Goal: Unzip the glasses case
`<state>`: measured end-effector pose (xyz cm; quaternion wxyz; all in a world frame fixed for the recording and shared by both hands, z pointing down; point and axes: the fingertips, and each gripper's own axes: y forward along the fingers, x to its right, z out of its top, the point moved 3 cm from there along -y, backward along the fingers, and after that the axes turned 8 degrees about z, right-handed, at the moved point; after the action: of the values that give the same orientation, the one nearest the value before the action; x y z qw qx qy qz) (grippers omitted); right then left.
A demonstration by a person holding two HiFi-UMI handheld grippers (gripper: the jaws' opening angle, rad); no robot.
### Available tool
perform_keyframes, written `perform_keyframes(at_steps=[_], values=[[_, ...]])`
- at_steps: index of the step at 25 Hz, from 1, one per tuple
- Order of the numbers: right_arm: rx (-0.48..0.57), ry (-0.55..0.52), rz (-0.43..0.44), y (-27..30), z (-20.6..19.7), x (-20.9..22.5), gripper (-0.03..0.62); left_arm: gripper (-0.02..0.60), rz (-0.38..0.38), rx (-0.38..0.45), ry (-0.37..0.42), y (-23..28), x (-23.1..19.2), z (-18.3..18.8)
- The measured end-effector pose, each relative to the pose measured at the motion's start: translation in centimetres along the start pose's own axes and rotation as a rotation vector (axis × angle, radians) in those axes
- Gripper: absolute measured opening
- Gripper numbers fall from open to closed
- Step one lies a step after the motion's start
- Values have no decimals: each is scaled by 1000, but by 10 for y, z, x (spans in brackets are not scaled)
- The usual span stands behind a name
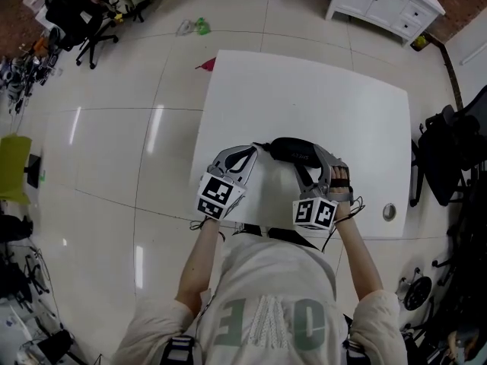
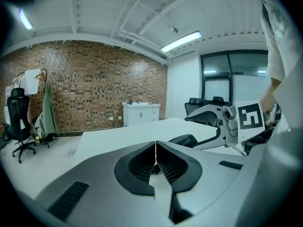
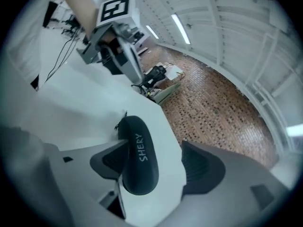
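Observation:
The black glasses case (image 1: 293,150) lies on the white table (image 1: 304,90) near its front edge, with white lettering on its lid. My right gripper (image 1: 313,166) is open around the case (image 3: 139,160). The case rests against the left pad, and a strip of table shows between it and the right pad. A small zip pull sticks out at the case's far end (image 3: 120,122). My left gripper (image 1: 257,149) hovers beside the case's left end. Its pads meet (image 2: 155,150) and nothing shows between them. From there the case (image 2: 188,139) sits off to the right.
A round cable hole (image 1: 389,212) sits in the table's front right corner. A white cabinet (image 1: 384,2) stands at the back, black office chairs at the far left (image 1: 76,14) and right (image 1: 449,150). The person's torso is close against the front edge.

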<state>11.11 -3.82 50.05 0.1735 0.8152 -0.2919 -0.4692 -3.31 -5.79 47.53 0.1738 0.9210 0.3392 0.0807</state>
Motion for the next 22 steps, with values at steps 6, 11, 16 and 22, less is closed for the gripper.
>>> perform_keyframes(at_steps=[6,11,16,22], values=[[125,440,-138,-39,8,53,322,5,27,178,-197,-13,-6,34],[347,884,-162,-79,9,84,321,5,95,374,-376,-30,-19,69],[513,1271,-94,-90,-2,87,321,5,150,407,-380,-29,-19,82],[592,1463,-76,-96,-11,83,315,5,196,390,-292,-23,-7,87]])
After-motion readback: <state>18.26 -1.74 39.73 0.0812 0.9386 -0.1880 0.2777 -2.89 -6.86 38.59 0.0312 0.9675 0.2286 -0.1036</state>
